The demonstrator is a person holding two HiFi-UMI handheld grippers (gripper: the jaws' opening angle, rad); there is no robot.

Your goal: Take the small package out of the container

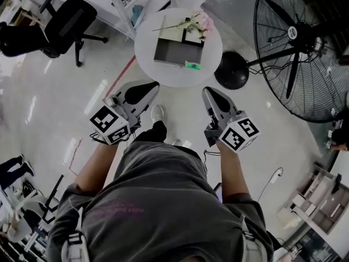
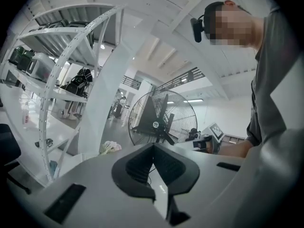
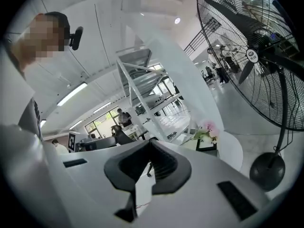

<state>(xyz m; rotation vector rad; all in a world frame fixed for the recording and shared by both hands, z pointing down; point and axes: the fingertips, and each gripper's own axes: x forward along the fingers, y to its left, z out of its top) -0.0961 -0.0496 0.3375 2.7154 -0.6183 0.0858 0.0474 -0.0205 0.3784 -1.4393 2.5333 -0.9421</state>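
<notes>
Black office chair [image 1: 65, 21] is parked at the far left on the pale glossy floor [image 1: 43, 97], well apart from everything else. Next over, the left gripper [image 1: 148, 87] is held out in front of the person's grey T-shirt [image 1: 158, 201], with its marker cube [image 1: 110, 124] nearest the body and its tips pointed toward the round white table [image 1: 147, 48]. Its jaws are pressed together tip to tip and nothing is pinched between them. In the left gripper view a white shelf rack [image 2: 61, 56] is seen off to the left beyond the closed tips.

A white shoe [image 1: 157, 112] is spotted on the floor between the two grippers. Straight ahead, a grey open container [image 1: 177, 53] is sat roughly in the middle of the tabletop. The small package [image 1: 192, 65], a little green thing, is found at the container's near right corner, right up against the front wall. Whether it's perched on the rim or lying just outside on the tabletop can't be made out from up here. Pink flowers [image 1: 200, 22] are seen at the container's far right corner. Both grippers are short of the table, with neither one touching it.

Moving right, the right gripper [image 1: 211, 94] is held about level with the left one, cube toward the body. Its jaws are also closed tip to tip, with nothing gripped. Further right, a big black fan [image 1: 297, 37] is stood on the floor, and its round base [image 1: 232, 70] is set just beside the table's right edge.
</notes>
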